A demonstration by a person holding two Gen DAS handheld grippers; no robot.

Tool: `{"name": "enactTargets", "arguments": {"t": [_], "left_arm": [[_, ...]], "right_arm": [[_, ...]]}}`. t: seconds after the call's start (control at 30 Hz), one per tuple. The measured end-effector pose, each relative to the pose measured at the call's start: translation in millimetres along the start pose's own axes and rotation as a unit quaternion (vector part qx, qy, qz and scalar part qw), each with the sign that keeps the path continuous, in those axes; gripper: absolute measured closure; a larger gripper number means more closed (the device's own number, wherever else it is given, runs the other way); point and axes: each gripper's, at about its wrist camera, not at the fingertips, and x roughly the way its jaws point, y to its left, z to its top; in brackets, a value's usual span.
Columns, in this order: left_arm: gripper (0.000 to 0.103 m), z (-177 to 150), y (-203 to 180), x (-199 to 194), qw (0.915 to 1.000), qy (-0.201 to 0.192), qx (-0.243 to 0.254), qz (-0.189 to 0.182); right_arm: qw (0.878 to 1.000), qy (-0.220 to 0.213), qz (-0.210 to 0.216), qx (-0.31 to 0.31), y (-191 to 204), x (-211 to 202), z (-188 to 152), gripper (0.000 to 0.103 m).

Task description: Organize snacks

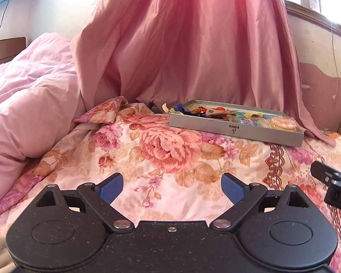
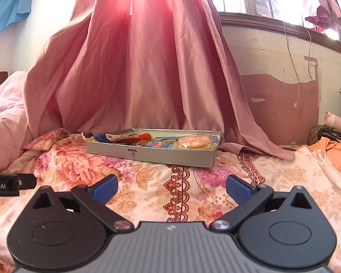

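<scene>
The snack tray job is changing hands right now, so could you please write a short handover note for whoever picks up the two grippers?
Left gripper: open, holding nothing, low over the floral bedspread.
Right gripper: open, holding nothing, beside the left one over the same bedspread.
Snack tray: a shallow grey box on the bed ahead of both grippers, in front of the pink curtain. It holds mixed wrapped snacks, with a pale round packet at its right end.
Done: no loose snacks visible on the bedspread.
Left: cannot tell whether the tray's contents need further sorting; check them.
</scene>
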Motion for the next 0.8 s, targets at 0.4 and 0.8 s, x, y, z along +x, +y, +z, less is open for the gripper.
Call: {"name": "enactTargets", "arguments": {"t": [0.4, 0.8], "left_arm": [[0.010, 1.2, 10.7, -20.9, 0.9997, -0.012, -0.016, 0.010], [0.010, -0.2, 12.7, -19.9, 0.9997, 0.004, -0.007, 0.023]], "right_arm": [[1.000, -0.024, 0.005, -0.014, 8.9, -29.4, -0.7, 0.000], [1.000, -0.011, 0.023, -0.013, 24.8, -33.4, -5.0, 0.000]]}}
